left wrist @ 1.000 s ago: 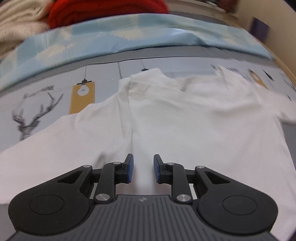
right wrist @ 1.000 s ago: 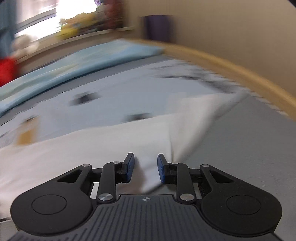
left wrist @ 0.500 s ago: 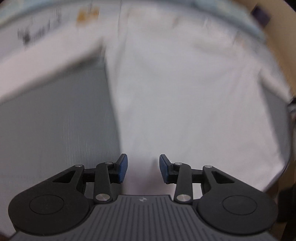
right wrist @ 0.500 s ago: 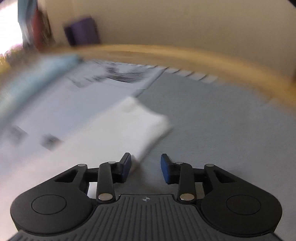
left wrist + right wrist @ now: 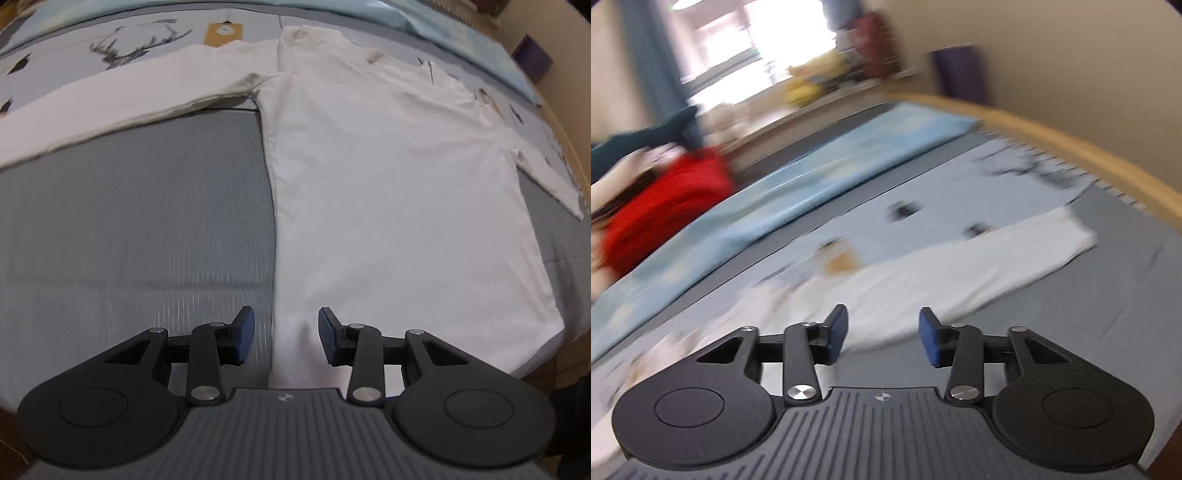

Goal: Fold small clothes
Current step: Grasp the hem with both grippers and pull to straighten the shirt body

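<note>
Left wrist view: left tongs [image 5: 282, 334] apart over white shirt [image 5: 388, 192] hem; right tongs [image 5: 882, 334] apart, empty.

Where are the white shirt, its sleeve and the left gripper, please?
white shirt [image 5: 399, 192], left wrist view, middle of the body.
sleeve [image 5: 1015, 258], right wrist view, mid-length.
left gripper [image 5: 282, 334], left wrist view, between its fingertips.

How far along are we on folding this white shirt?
Done: the white shirt lies spread flat on the grey bed cover, both sleeves out. In hand: nothing; the left gripper is open over the hem corner, the right gripper open near the sleeve. Left: every fold.
</note>
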The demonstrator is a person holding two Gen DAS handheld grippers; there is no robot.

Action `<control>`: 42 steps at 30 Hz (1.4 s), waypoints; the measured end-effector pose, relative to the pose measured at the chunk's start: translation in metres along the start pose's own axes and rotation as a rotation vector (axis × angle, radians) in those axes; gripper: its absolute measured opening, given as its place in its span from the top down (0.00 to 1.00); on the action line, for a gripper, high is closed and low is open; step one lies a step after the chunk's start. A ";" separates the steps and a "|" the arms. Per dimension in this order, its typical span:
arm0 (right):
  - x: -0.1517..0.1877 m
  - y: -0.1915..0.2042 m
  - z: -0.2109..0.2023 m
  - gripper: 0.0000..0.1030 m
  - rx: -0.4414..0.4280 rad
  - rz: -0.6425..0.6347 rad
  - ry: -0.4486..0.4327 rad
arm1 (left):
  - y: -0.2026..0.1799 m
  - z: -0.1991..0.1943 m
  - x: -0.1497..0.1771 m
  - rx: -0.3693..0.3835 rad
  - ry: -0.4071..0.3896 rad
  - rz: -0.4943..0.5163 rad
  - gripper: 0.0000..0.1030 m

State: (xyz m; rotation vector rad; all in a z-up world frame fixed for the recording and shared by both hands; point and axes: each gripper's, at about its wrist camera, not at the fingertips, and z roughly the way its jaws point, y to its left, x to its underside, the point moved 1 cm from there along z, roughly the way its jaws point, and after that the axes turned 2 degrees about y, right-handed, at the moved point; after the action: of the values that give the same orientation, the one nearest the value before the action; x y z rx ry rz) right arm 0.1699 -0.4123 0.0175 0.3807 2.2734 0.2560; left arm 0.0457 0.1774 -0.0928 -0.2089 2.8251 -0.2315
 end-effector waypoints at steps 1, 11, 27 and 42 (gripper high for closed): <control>0.011 0.005 -0.011 0.53 -0.033 -0.012 0.015 | 0.001 -0.002 0.007 -0.005 -0.007 -0.020 0.60; 0.153 -0.011 -0.023 0.53 0.056 0.027 0.282 | 0.013 0.004 0.052 -0.004 -0.045 -0.127 0.62; 0.189 -0.015 -0.006 0.94 0.049 -0.101 0.362 | 0.013 0.004 0.065 0.034 -0.064 -0.091 0.94; 0.193 -0.011 -0.004 0.93 0.183 -0.157 0.402 | 0.004 0.024 0.069 -0.038 0.065 -0.006 0.91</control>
State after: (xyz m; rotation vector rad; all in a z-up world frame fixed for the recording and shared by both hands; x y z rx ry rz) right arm 0.0423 -0.3550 -0.1163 0.2589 2.7175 0.0439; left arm -0.0128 0.1665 -0.1356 -0.2216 2.8958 -0.1896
